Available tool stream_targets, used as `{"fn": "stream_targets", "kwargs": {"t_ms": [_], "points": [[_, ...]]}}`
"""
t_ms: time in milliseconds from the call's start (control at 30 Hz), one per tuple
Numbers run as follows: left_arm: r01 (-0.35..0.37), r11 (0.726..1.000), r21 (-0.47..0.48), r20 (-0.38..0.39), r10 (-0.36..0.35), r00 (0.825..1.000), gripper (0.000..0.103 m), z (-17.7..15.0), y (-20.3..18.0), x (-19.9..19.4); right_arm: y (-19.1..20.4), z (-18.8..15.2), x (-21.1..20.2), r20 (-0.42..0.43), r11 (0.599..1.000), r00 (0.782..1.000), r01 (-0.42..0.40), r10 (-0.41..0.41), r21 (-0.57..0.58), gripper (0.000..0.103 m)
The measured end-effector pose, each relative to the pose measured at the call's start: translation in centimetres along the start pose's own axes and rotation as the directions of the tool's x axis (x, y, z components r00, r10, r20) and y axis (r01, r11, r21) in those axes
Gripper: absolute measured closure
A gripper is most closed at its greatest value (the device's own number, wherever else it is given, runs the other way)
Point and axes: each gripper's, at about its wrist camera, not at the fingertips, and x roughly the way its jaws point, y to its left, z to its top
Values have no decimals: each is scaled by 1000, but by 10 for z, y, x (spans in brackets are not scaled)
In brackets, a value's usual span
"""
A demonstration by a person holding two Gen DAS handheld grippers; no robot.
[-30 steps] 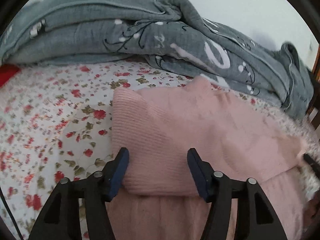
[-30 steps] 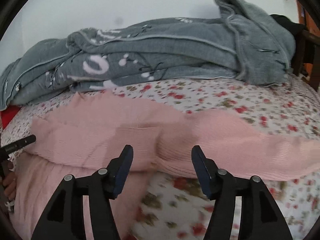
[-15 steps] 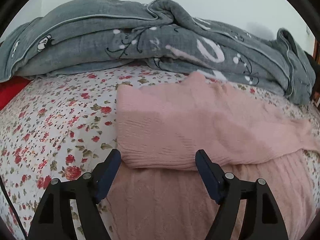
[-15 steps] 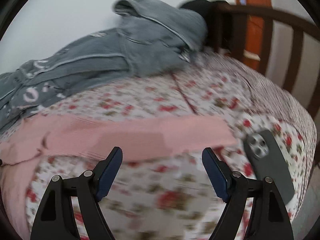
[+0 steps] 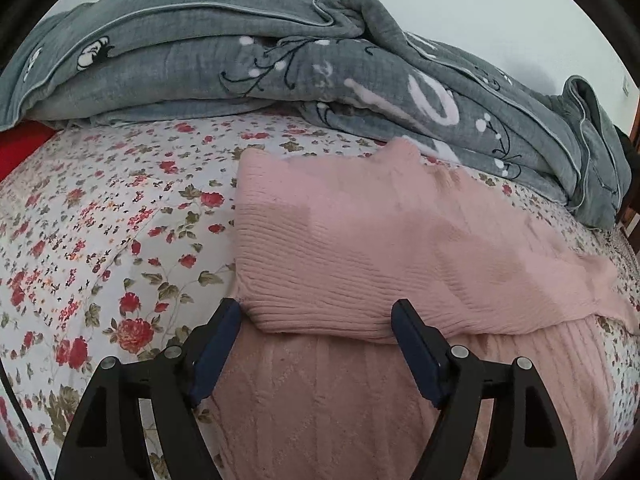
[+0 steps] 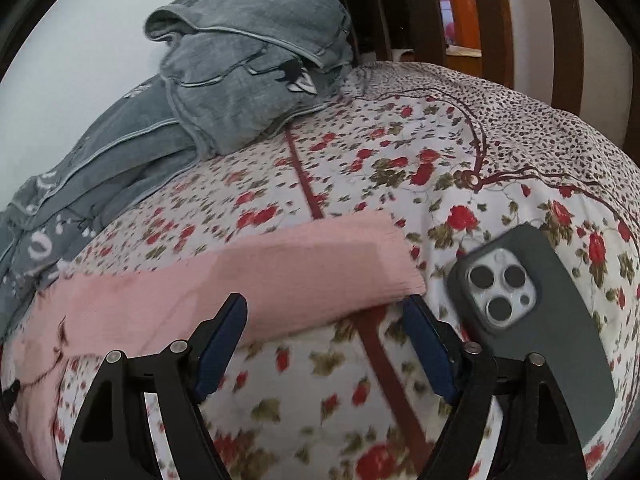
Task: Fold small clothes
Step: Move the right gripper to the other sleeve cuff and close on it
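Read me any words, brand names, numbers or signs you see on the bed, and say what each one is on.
Large white shapes on the grey patterned blanket: one looks like "O"; the rest are folded under and unreadable.
Dark grey phone case: no brand or text visible.
Pink knitted sweater and floral bedsheet: no text.

I am in a bedroom of somebody's home. Under me is a bed spread with a white sheet printed in small red roses and green leaves. A rumpled grey quilt with white and black flower drawings is heaped along the far side, against a plain pale wall. Dark wooden bars of the bed's end frame rise past the mattress, with an orange wooden door behind them. A pink knitted garment lies on the sheet, and a phone in a dark case lies camera side up.
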Motion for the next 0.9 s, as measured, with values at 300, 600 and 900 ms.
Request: {"fn": "stream_targets", "kwargs": {"t_ms": [300,600,900], "points": [[-19,998,55,2,19,1000,27,-1,-11,0,11,18,-2,64,995,995,84,-81,-47,93],[28,1000,5,44,-28,999,27,-1,-1,-11,106,35,-71,259,970,963,127,-70,-207,93],[81,995,-60,95,-75,993,27,6,17,-33,241,26,-123,304,941,950,33,76,-337,93]]}}
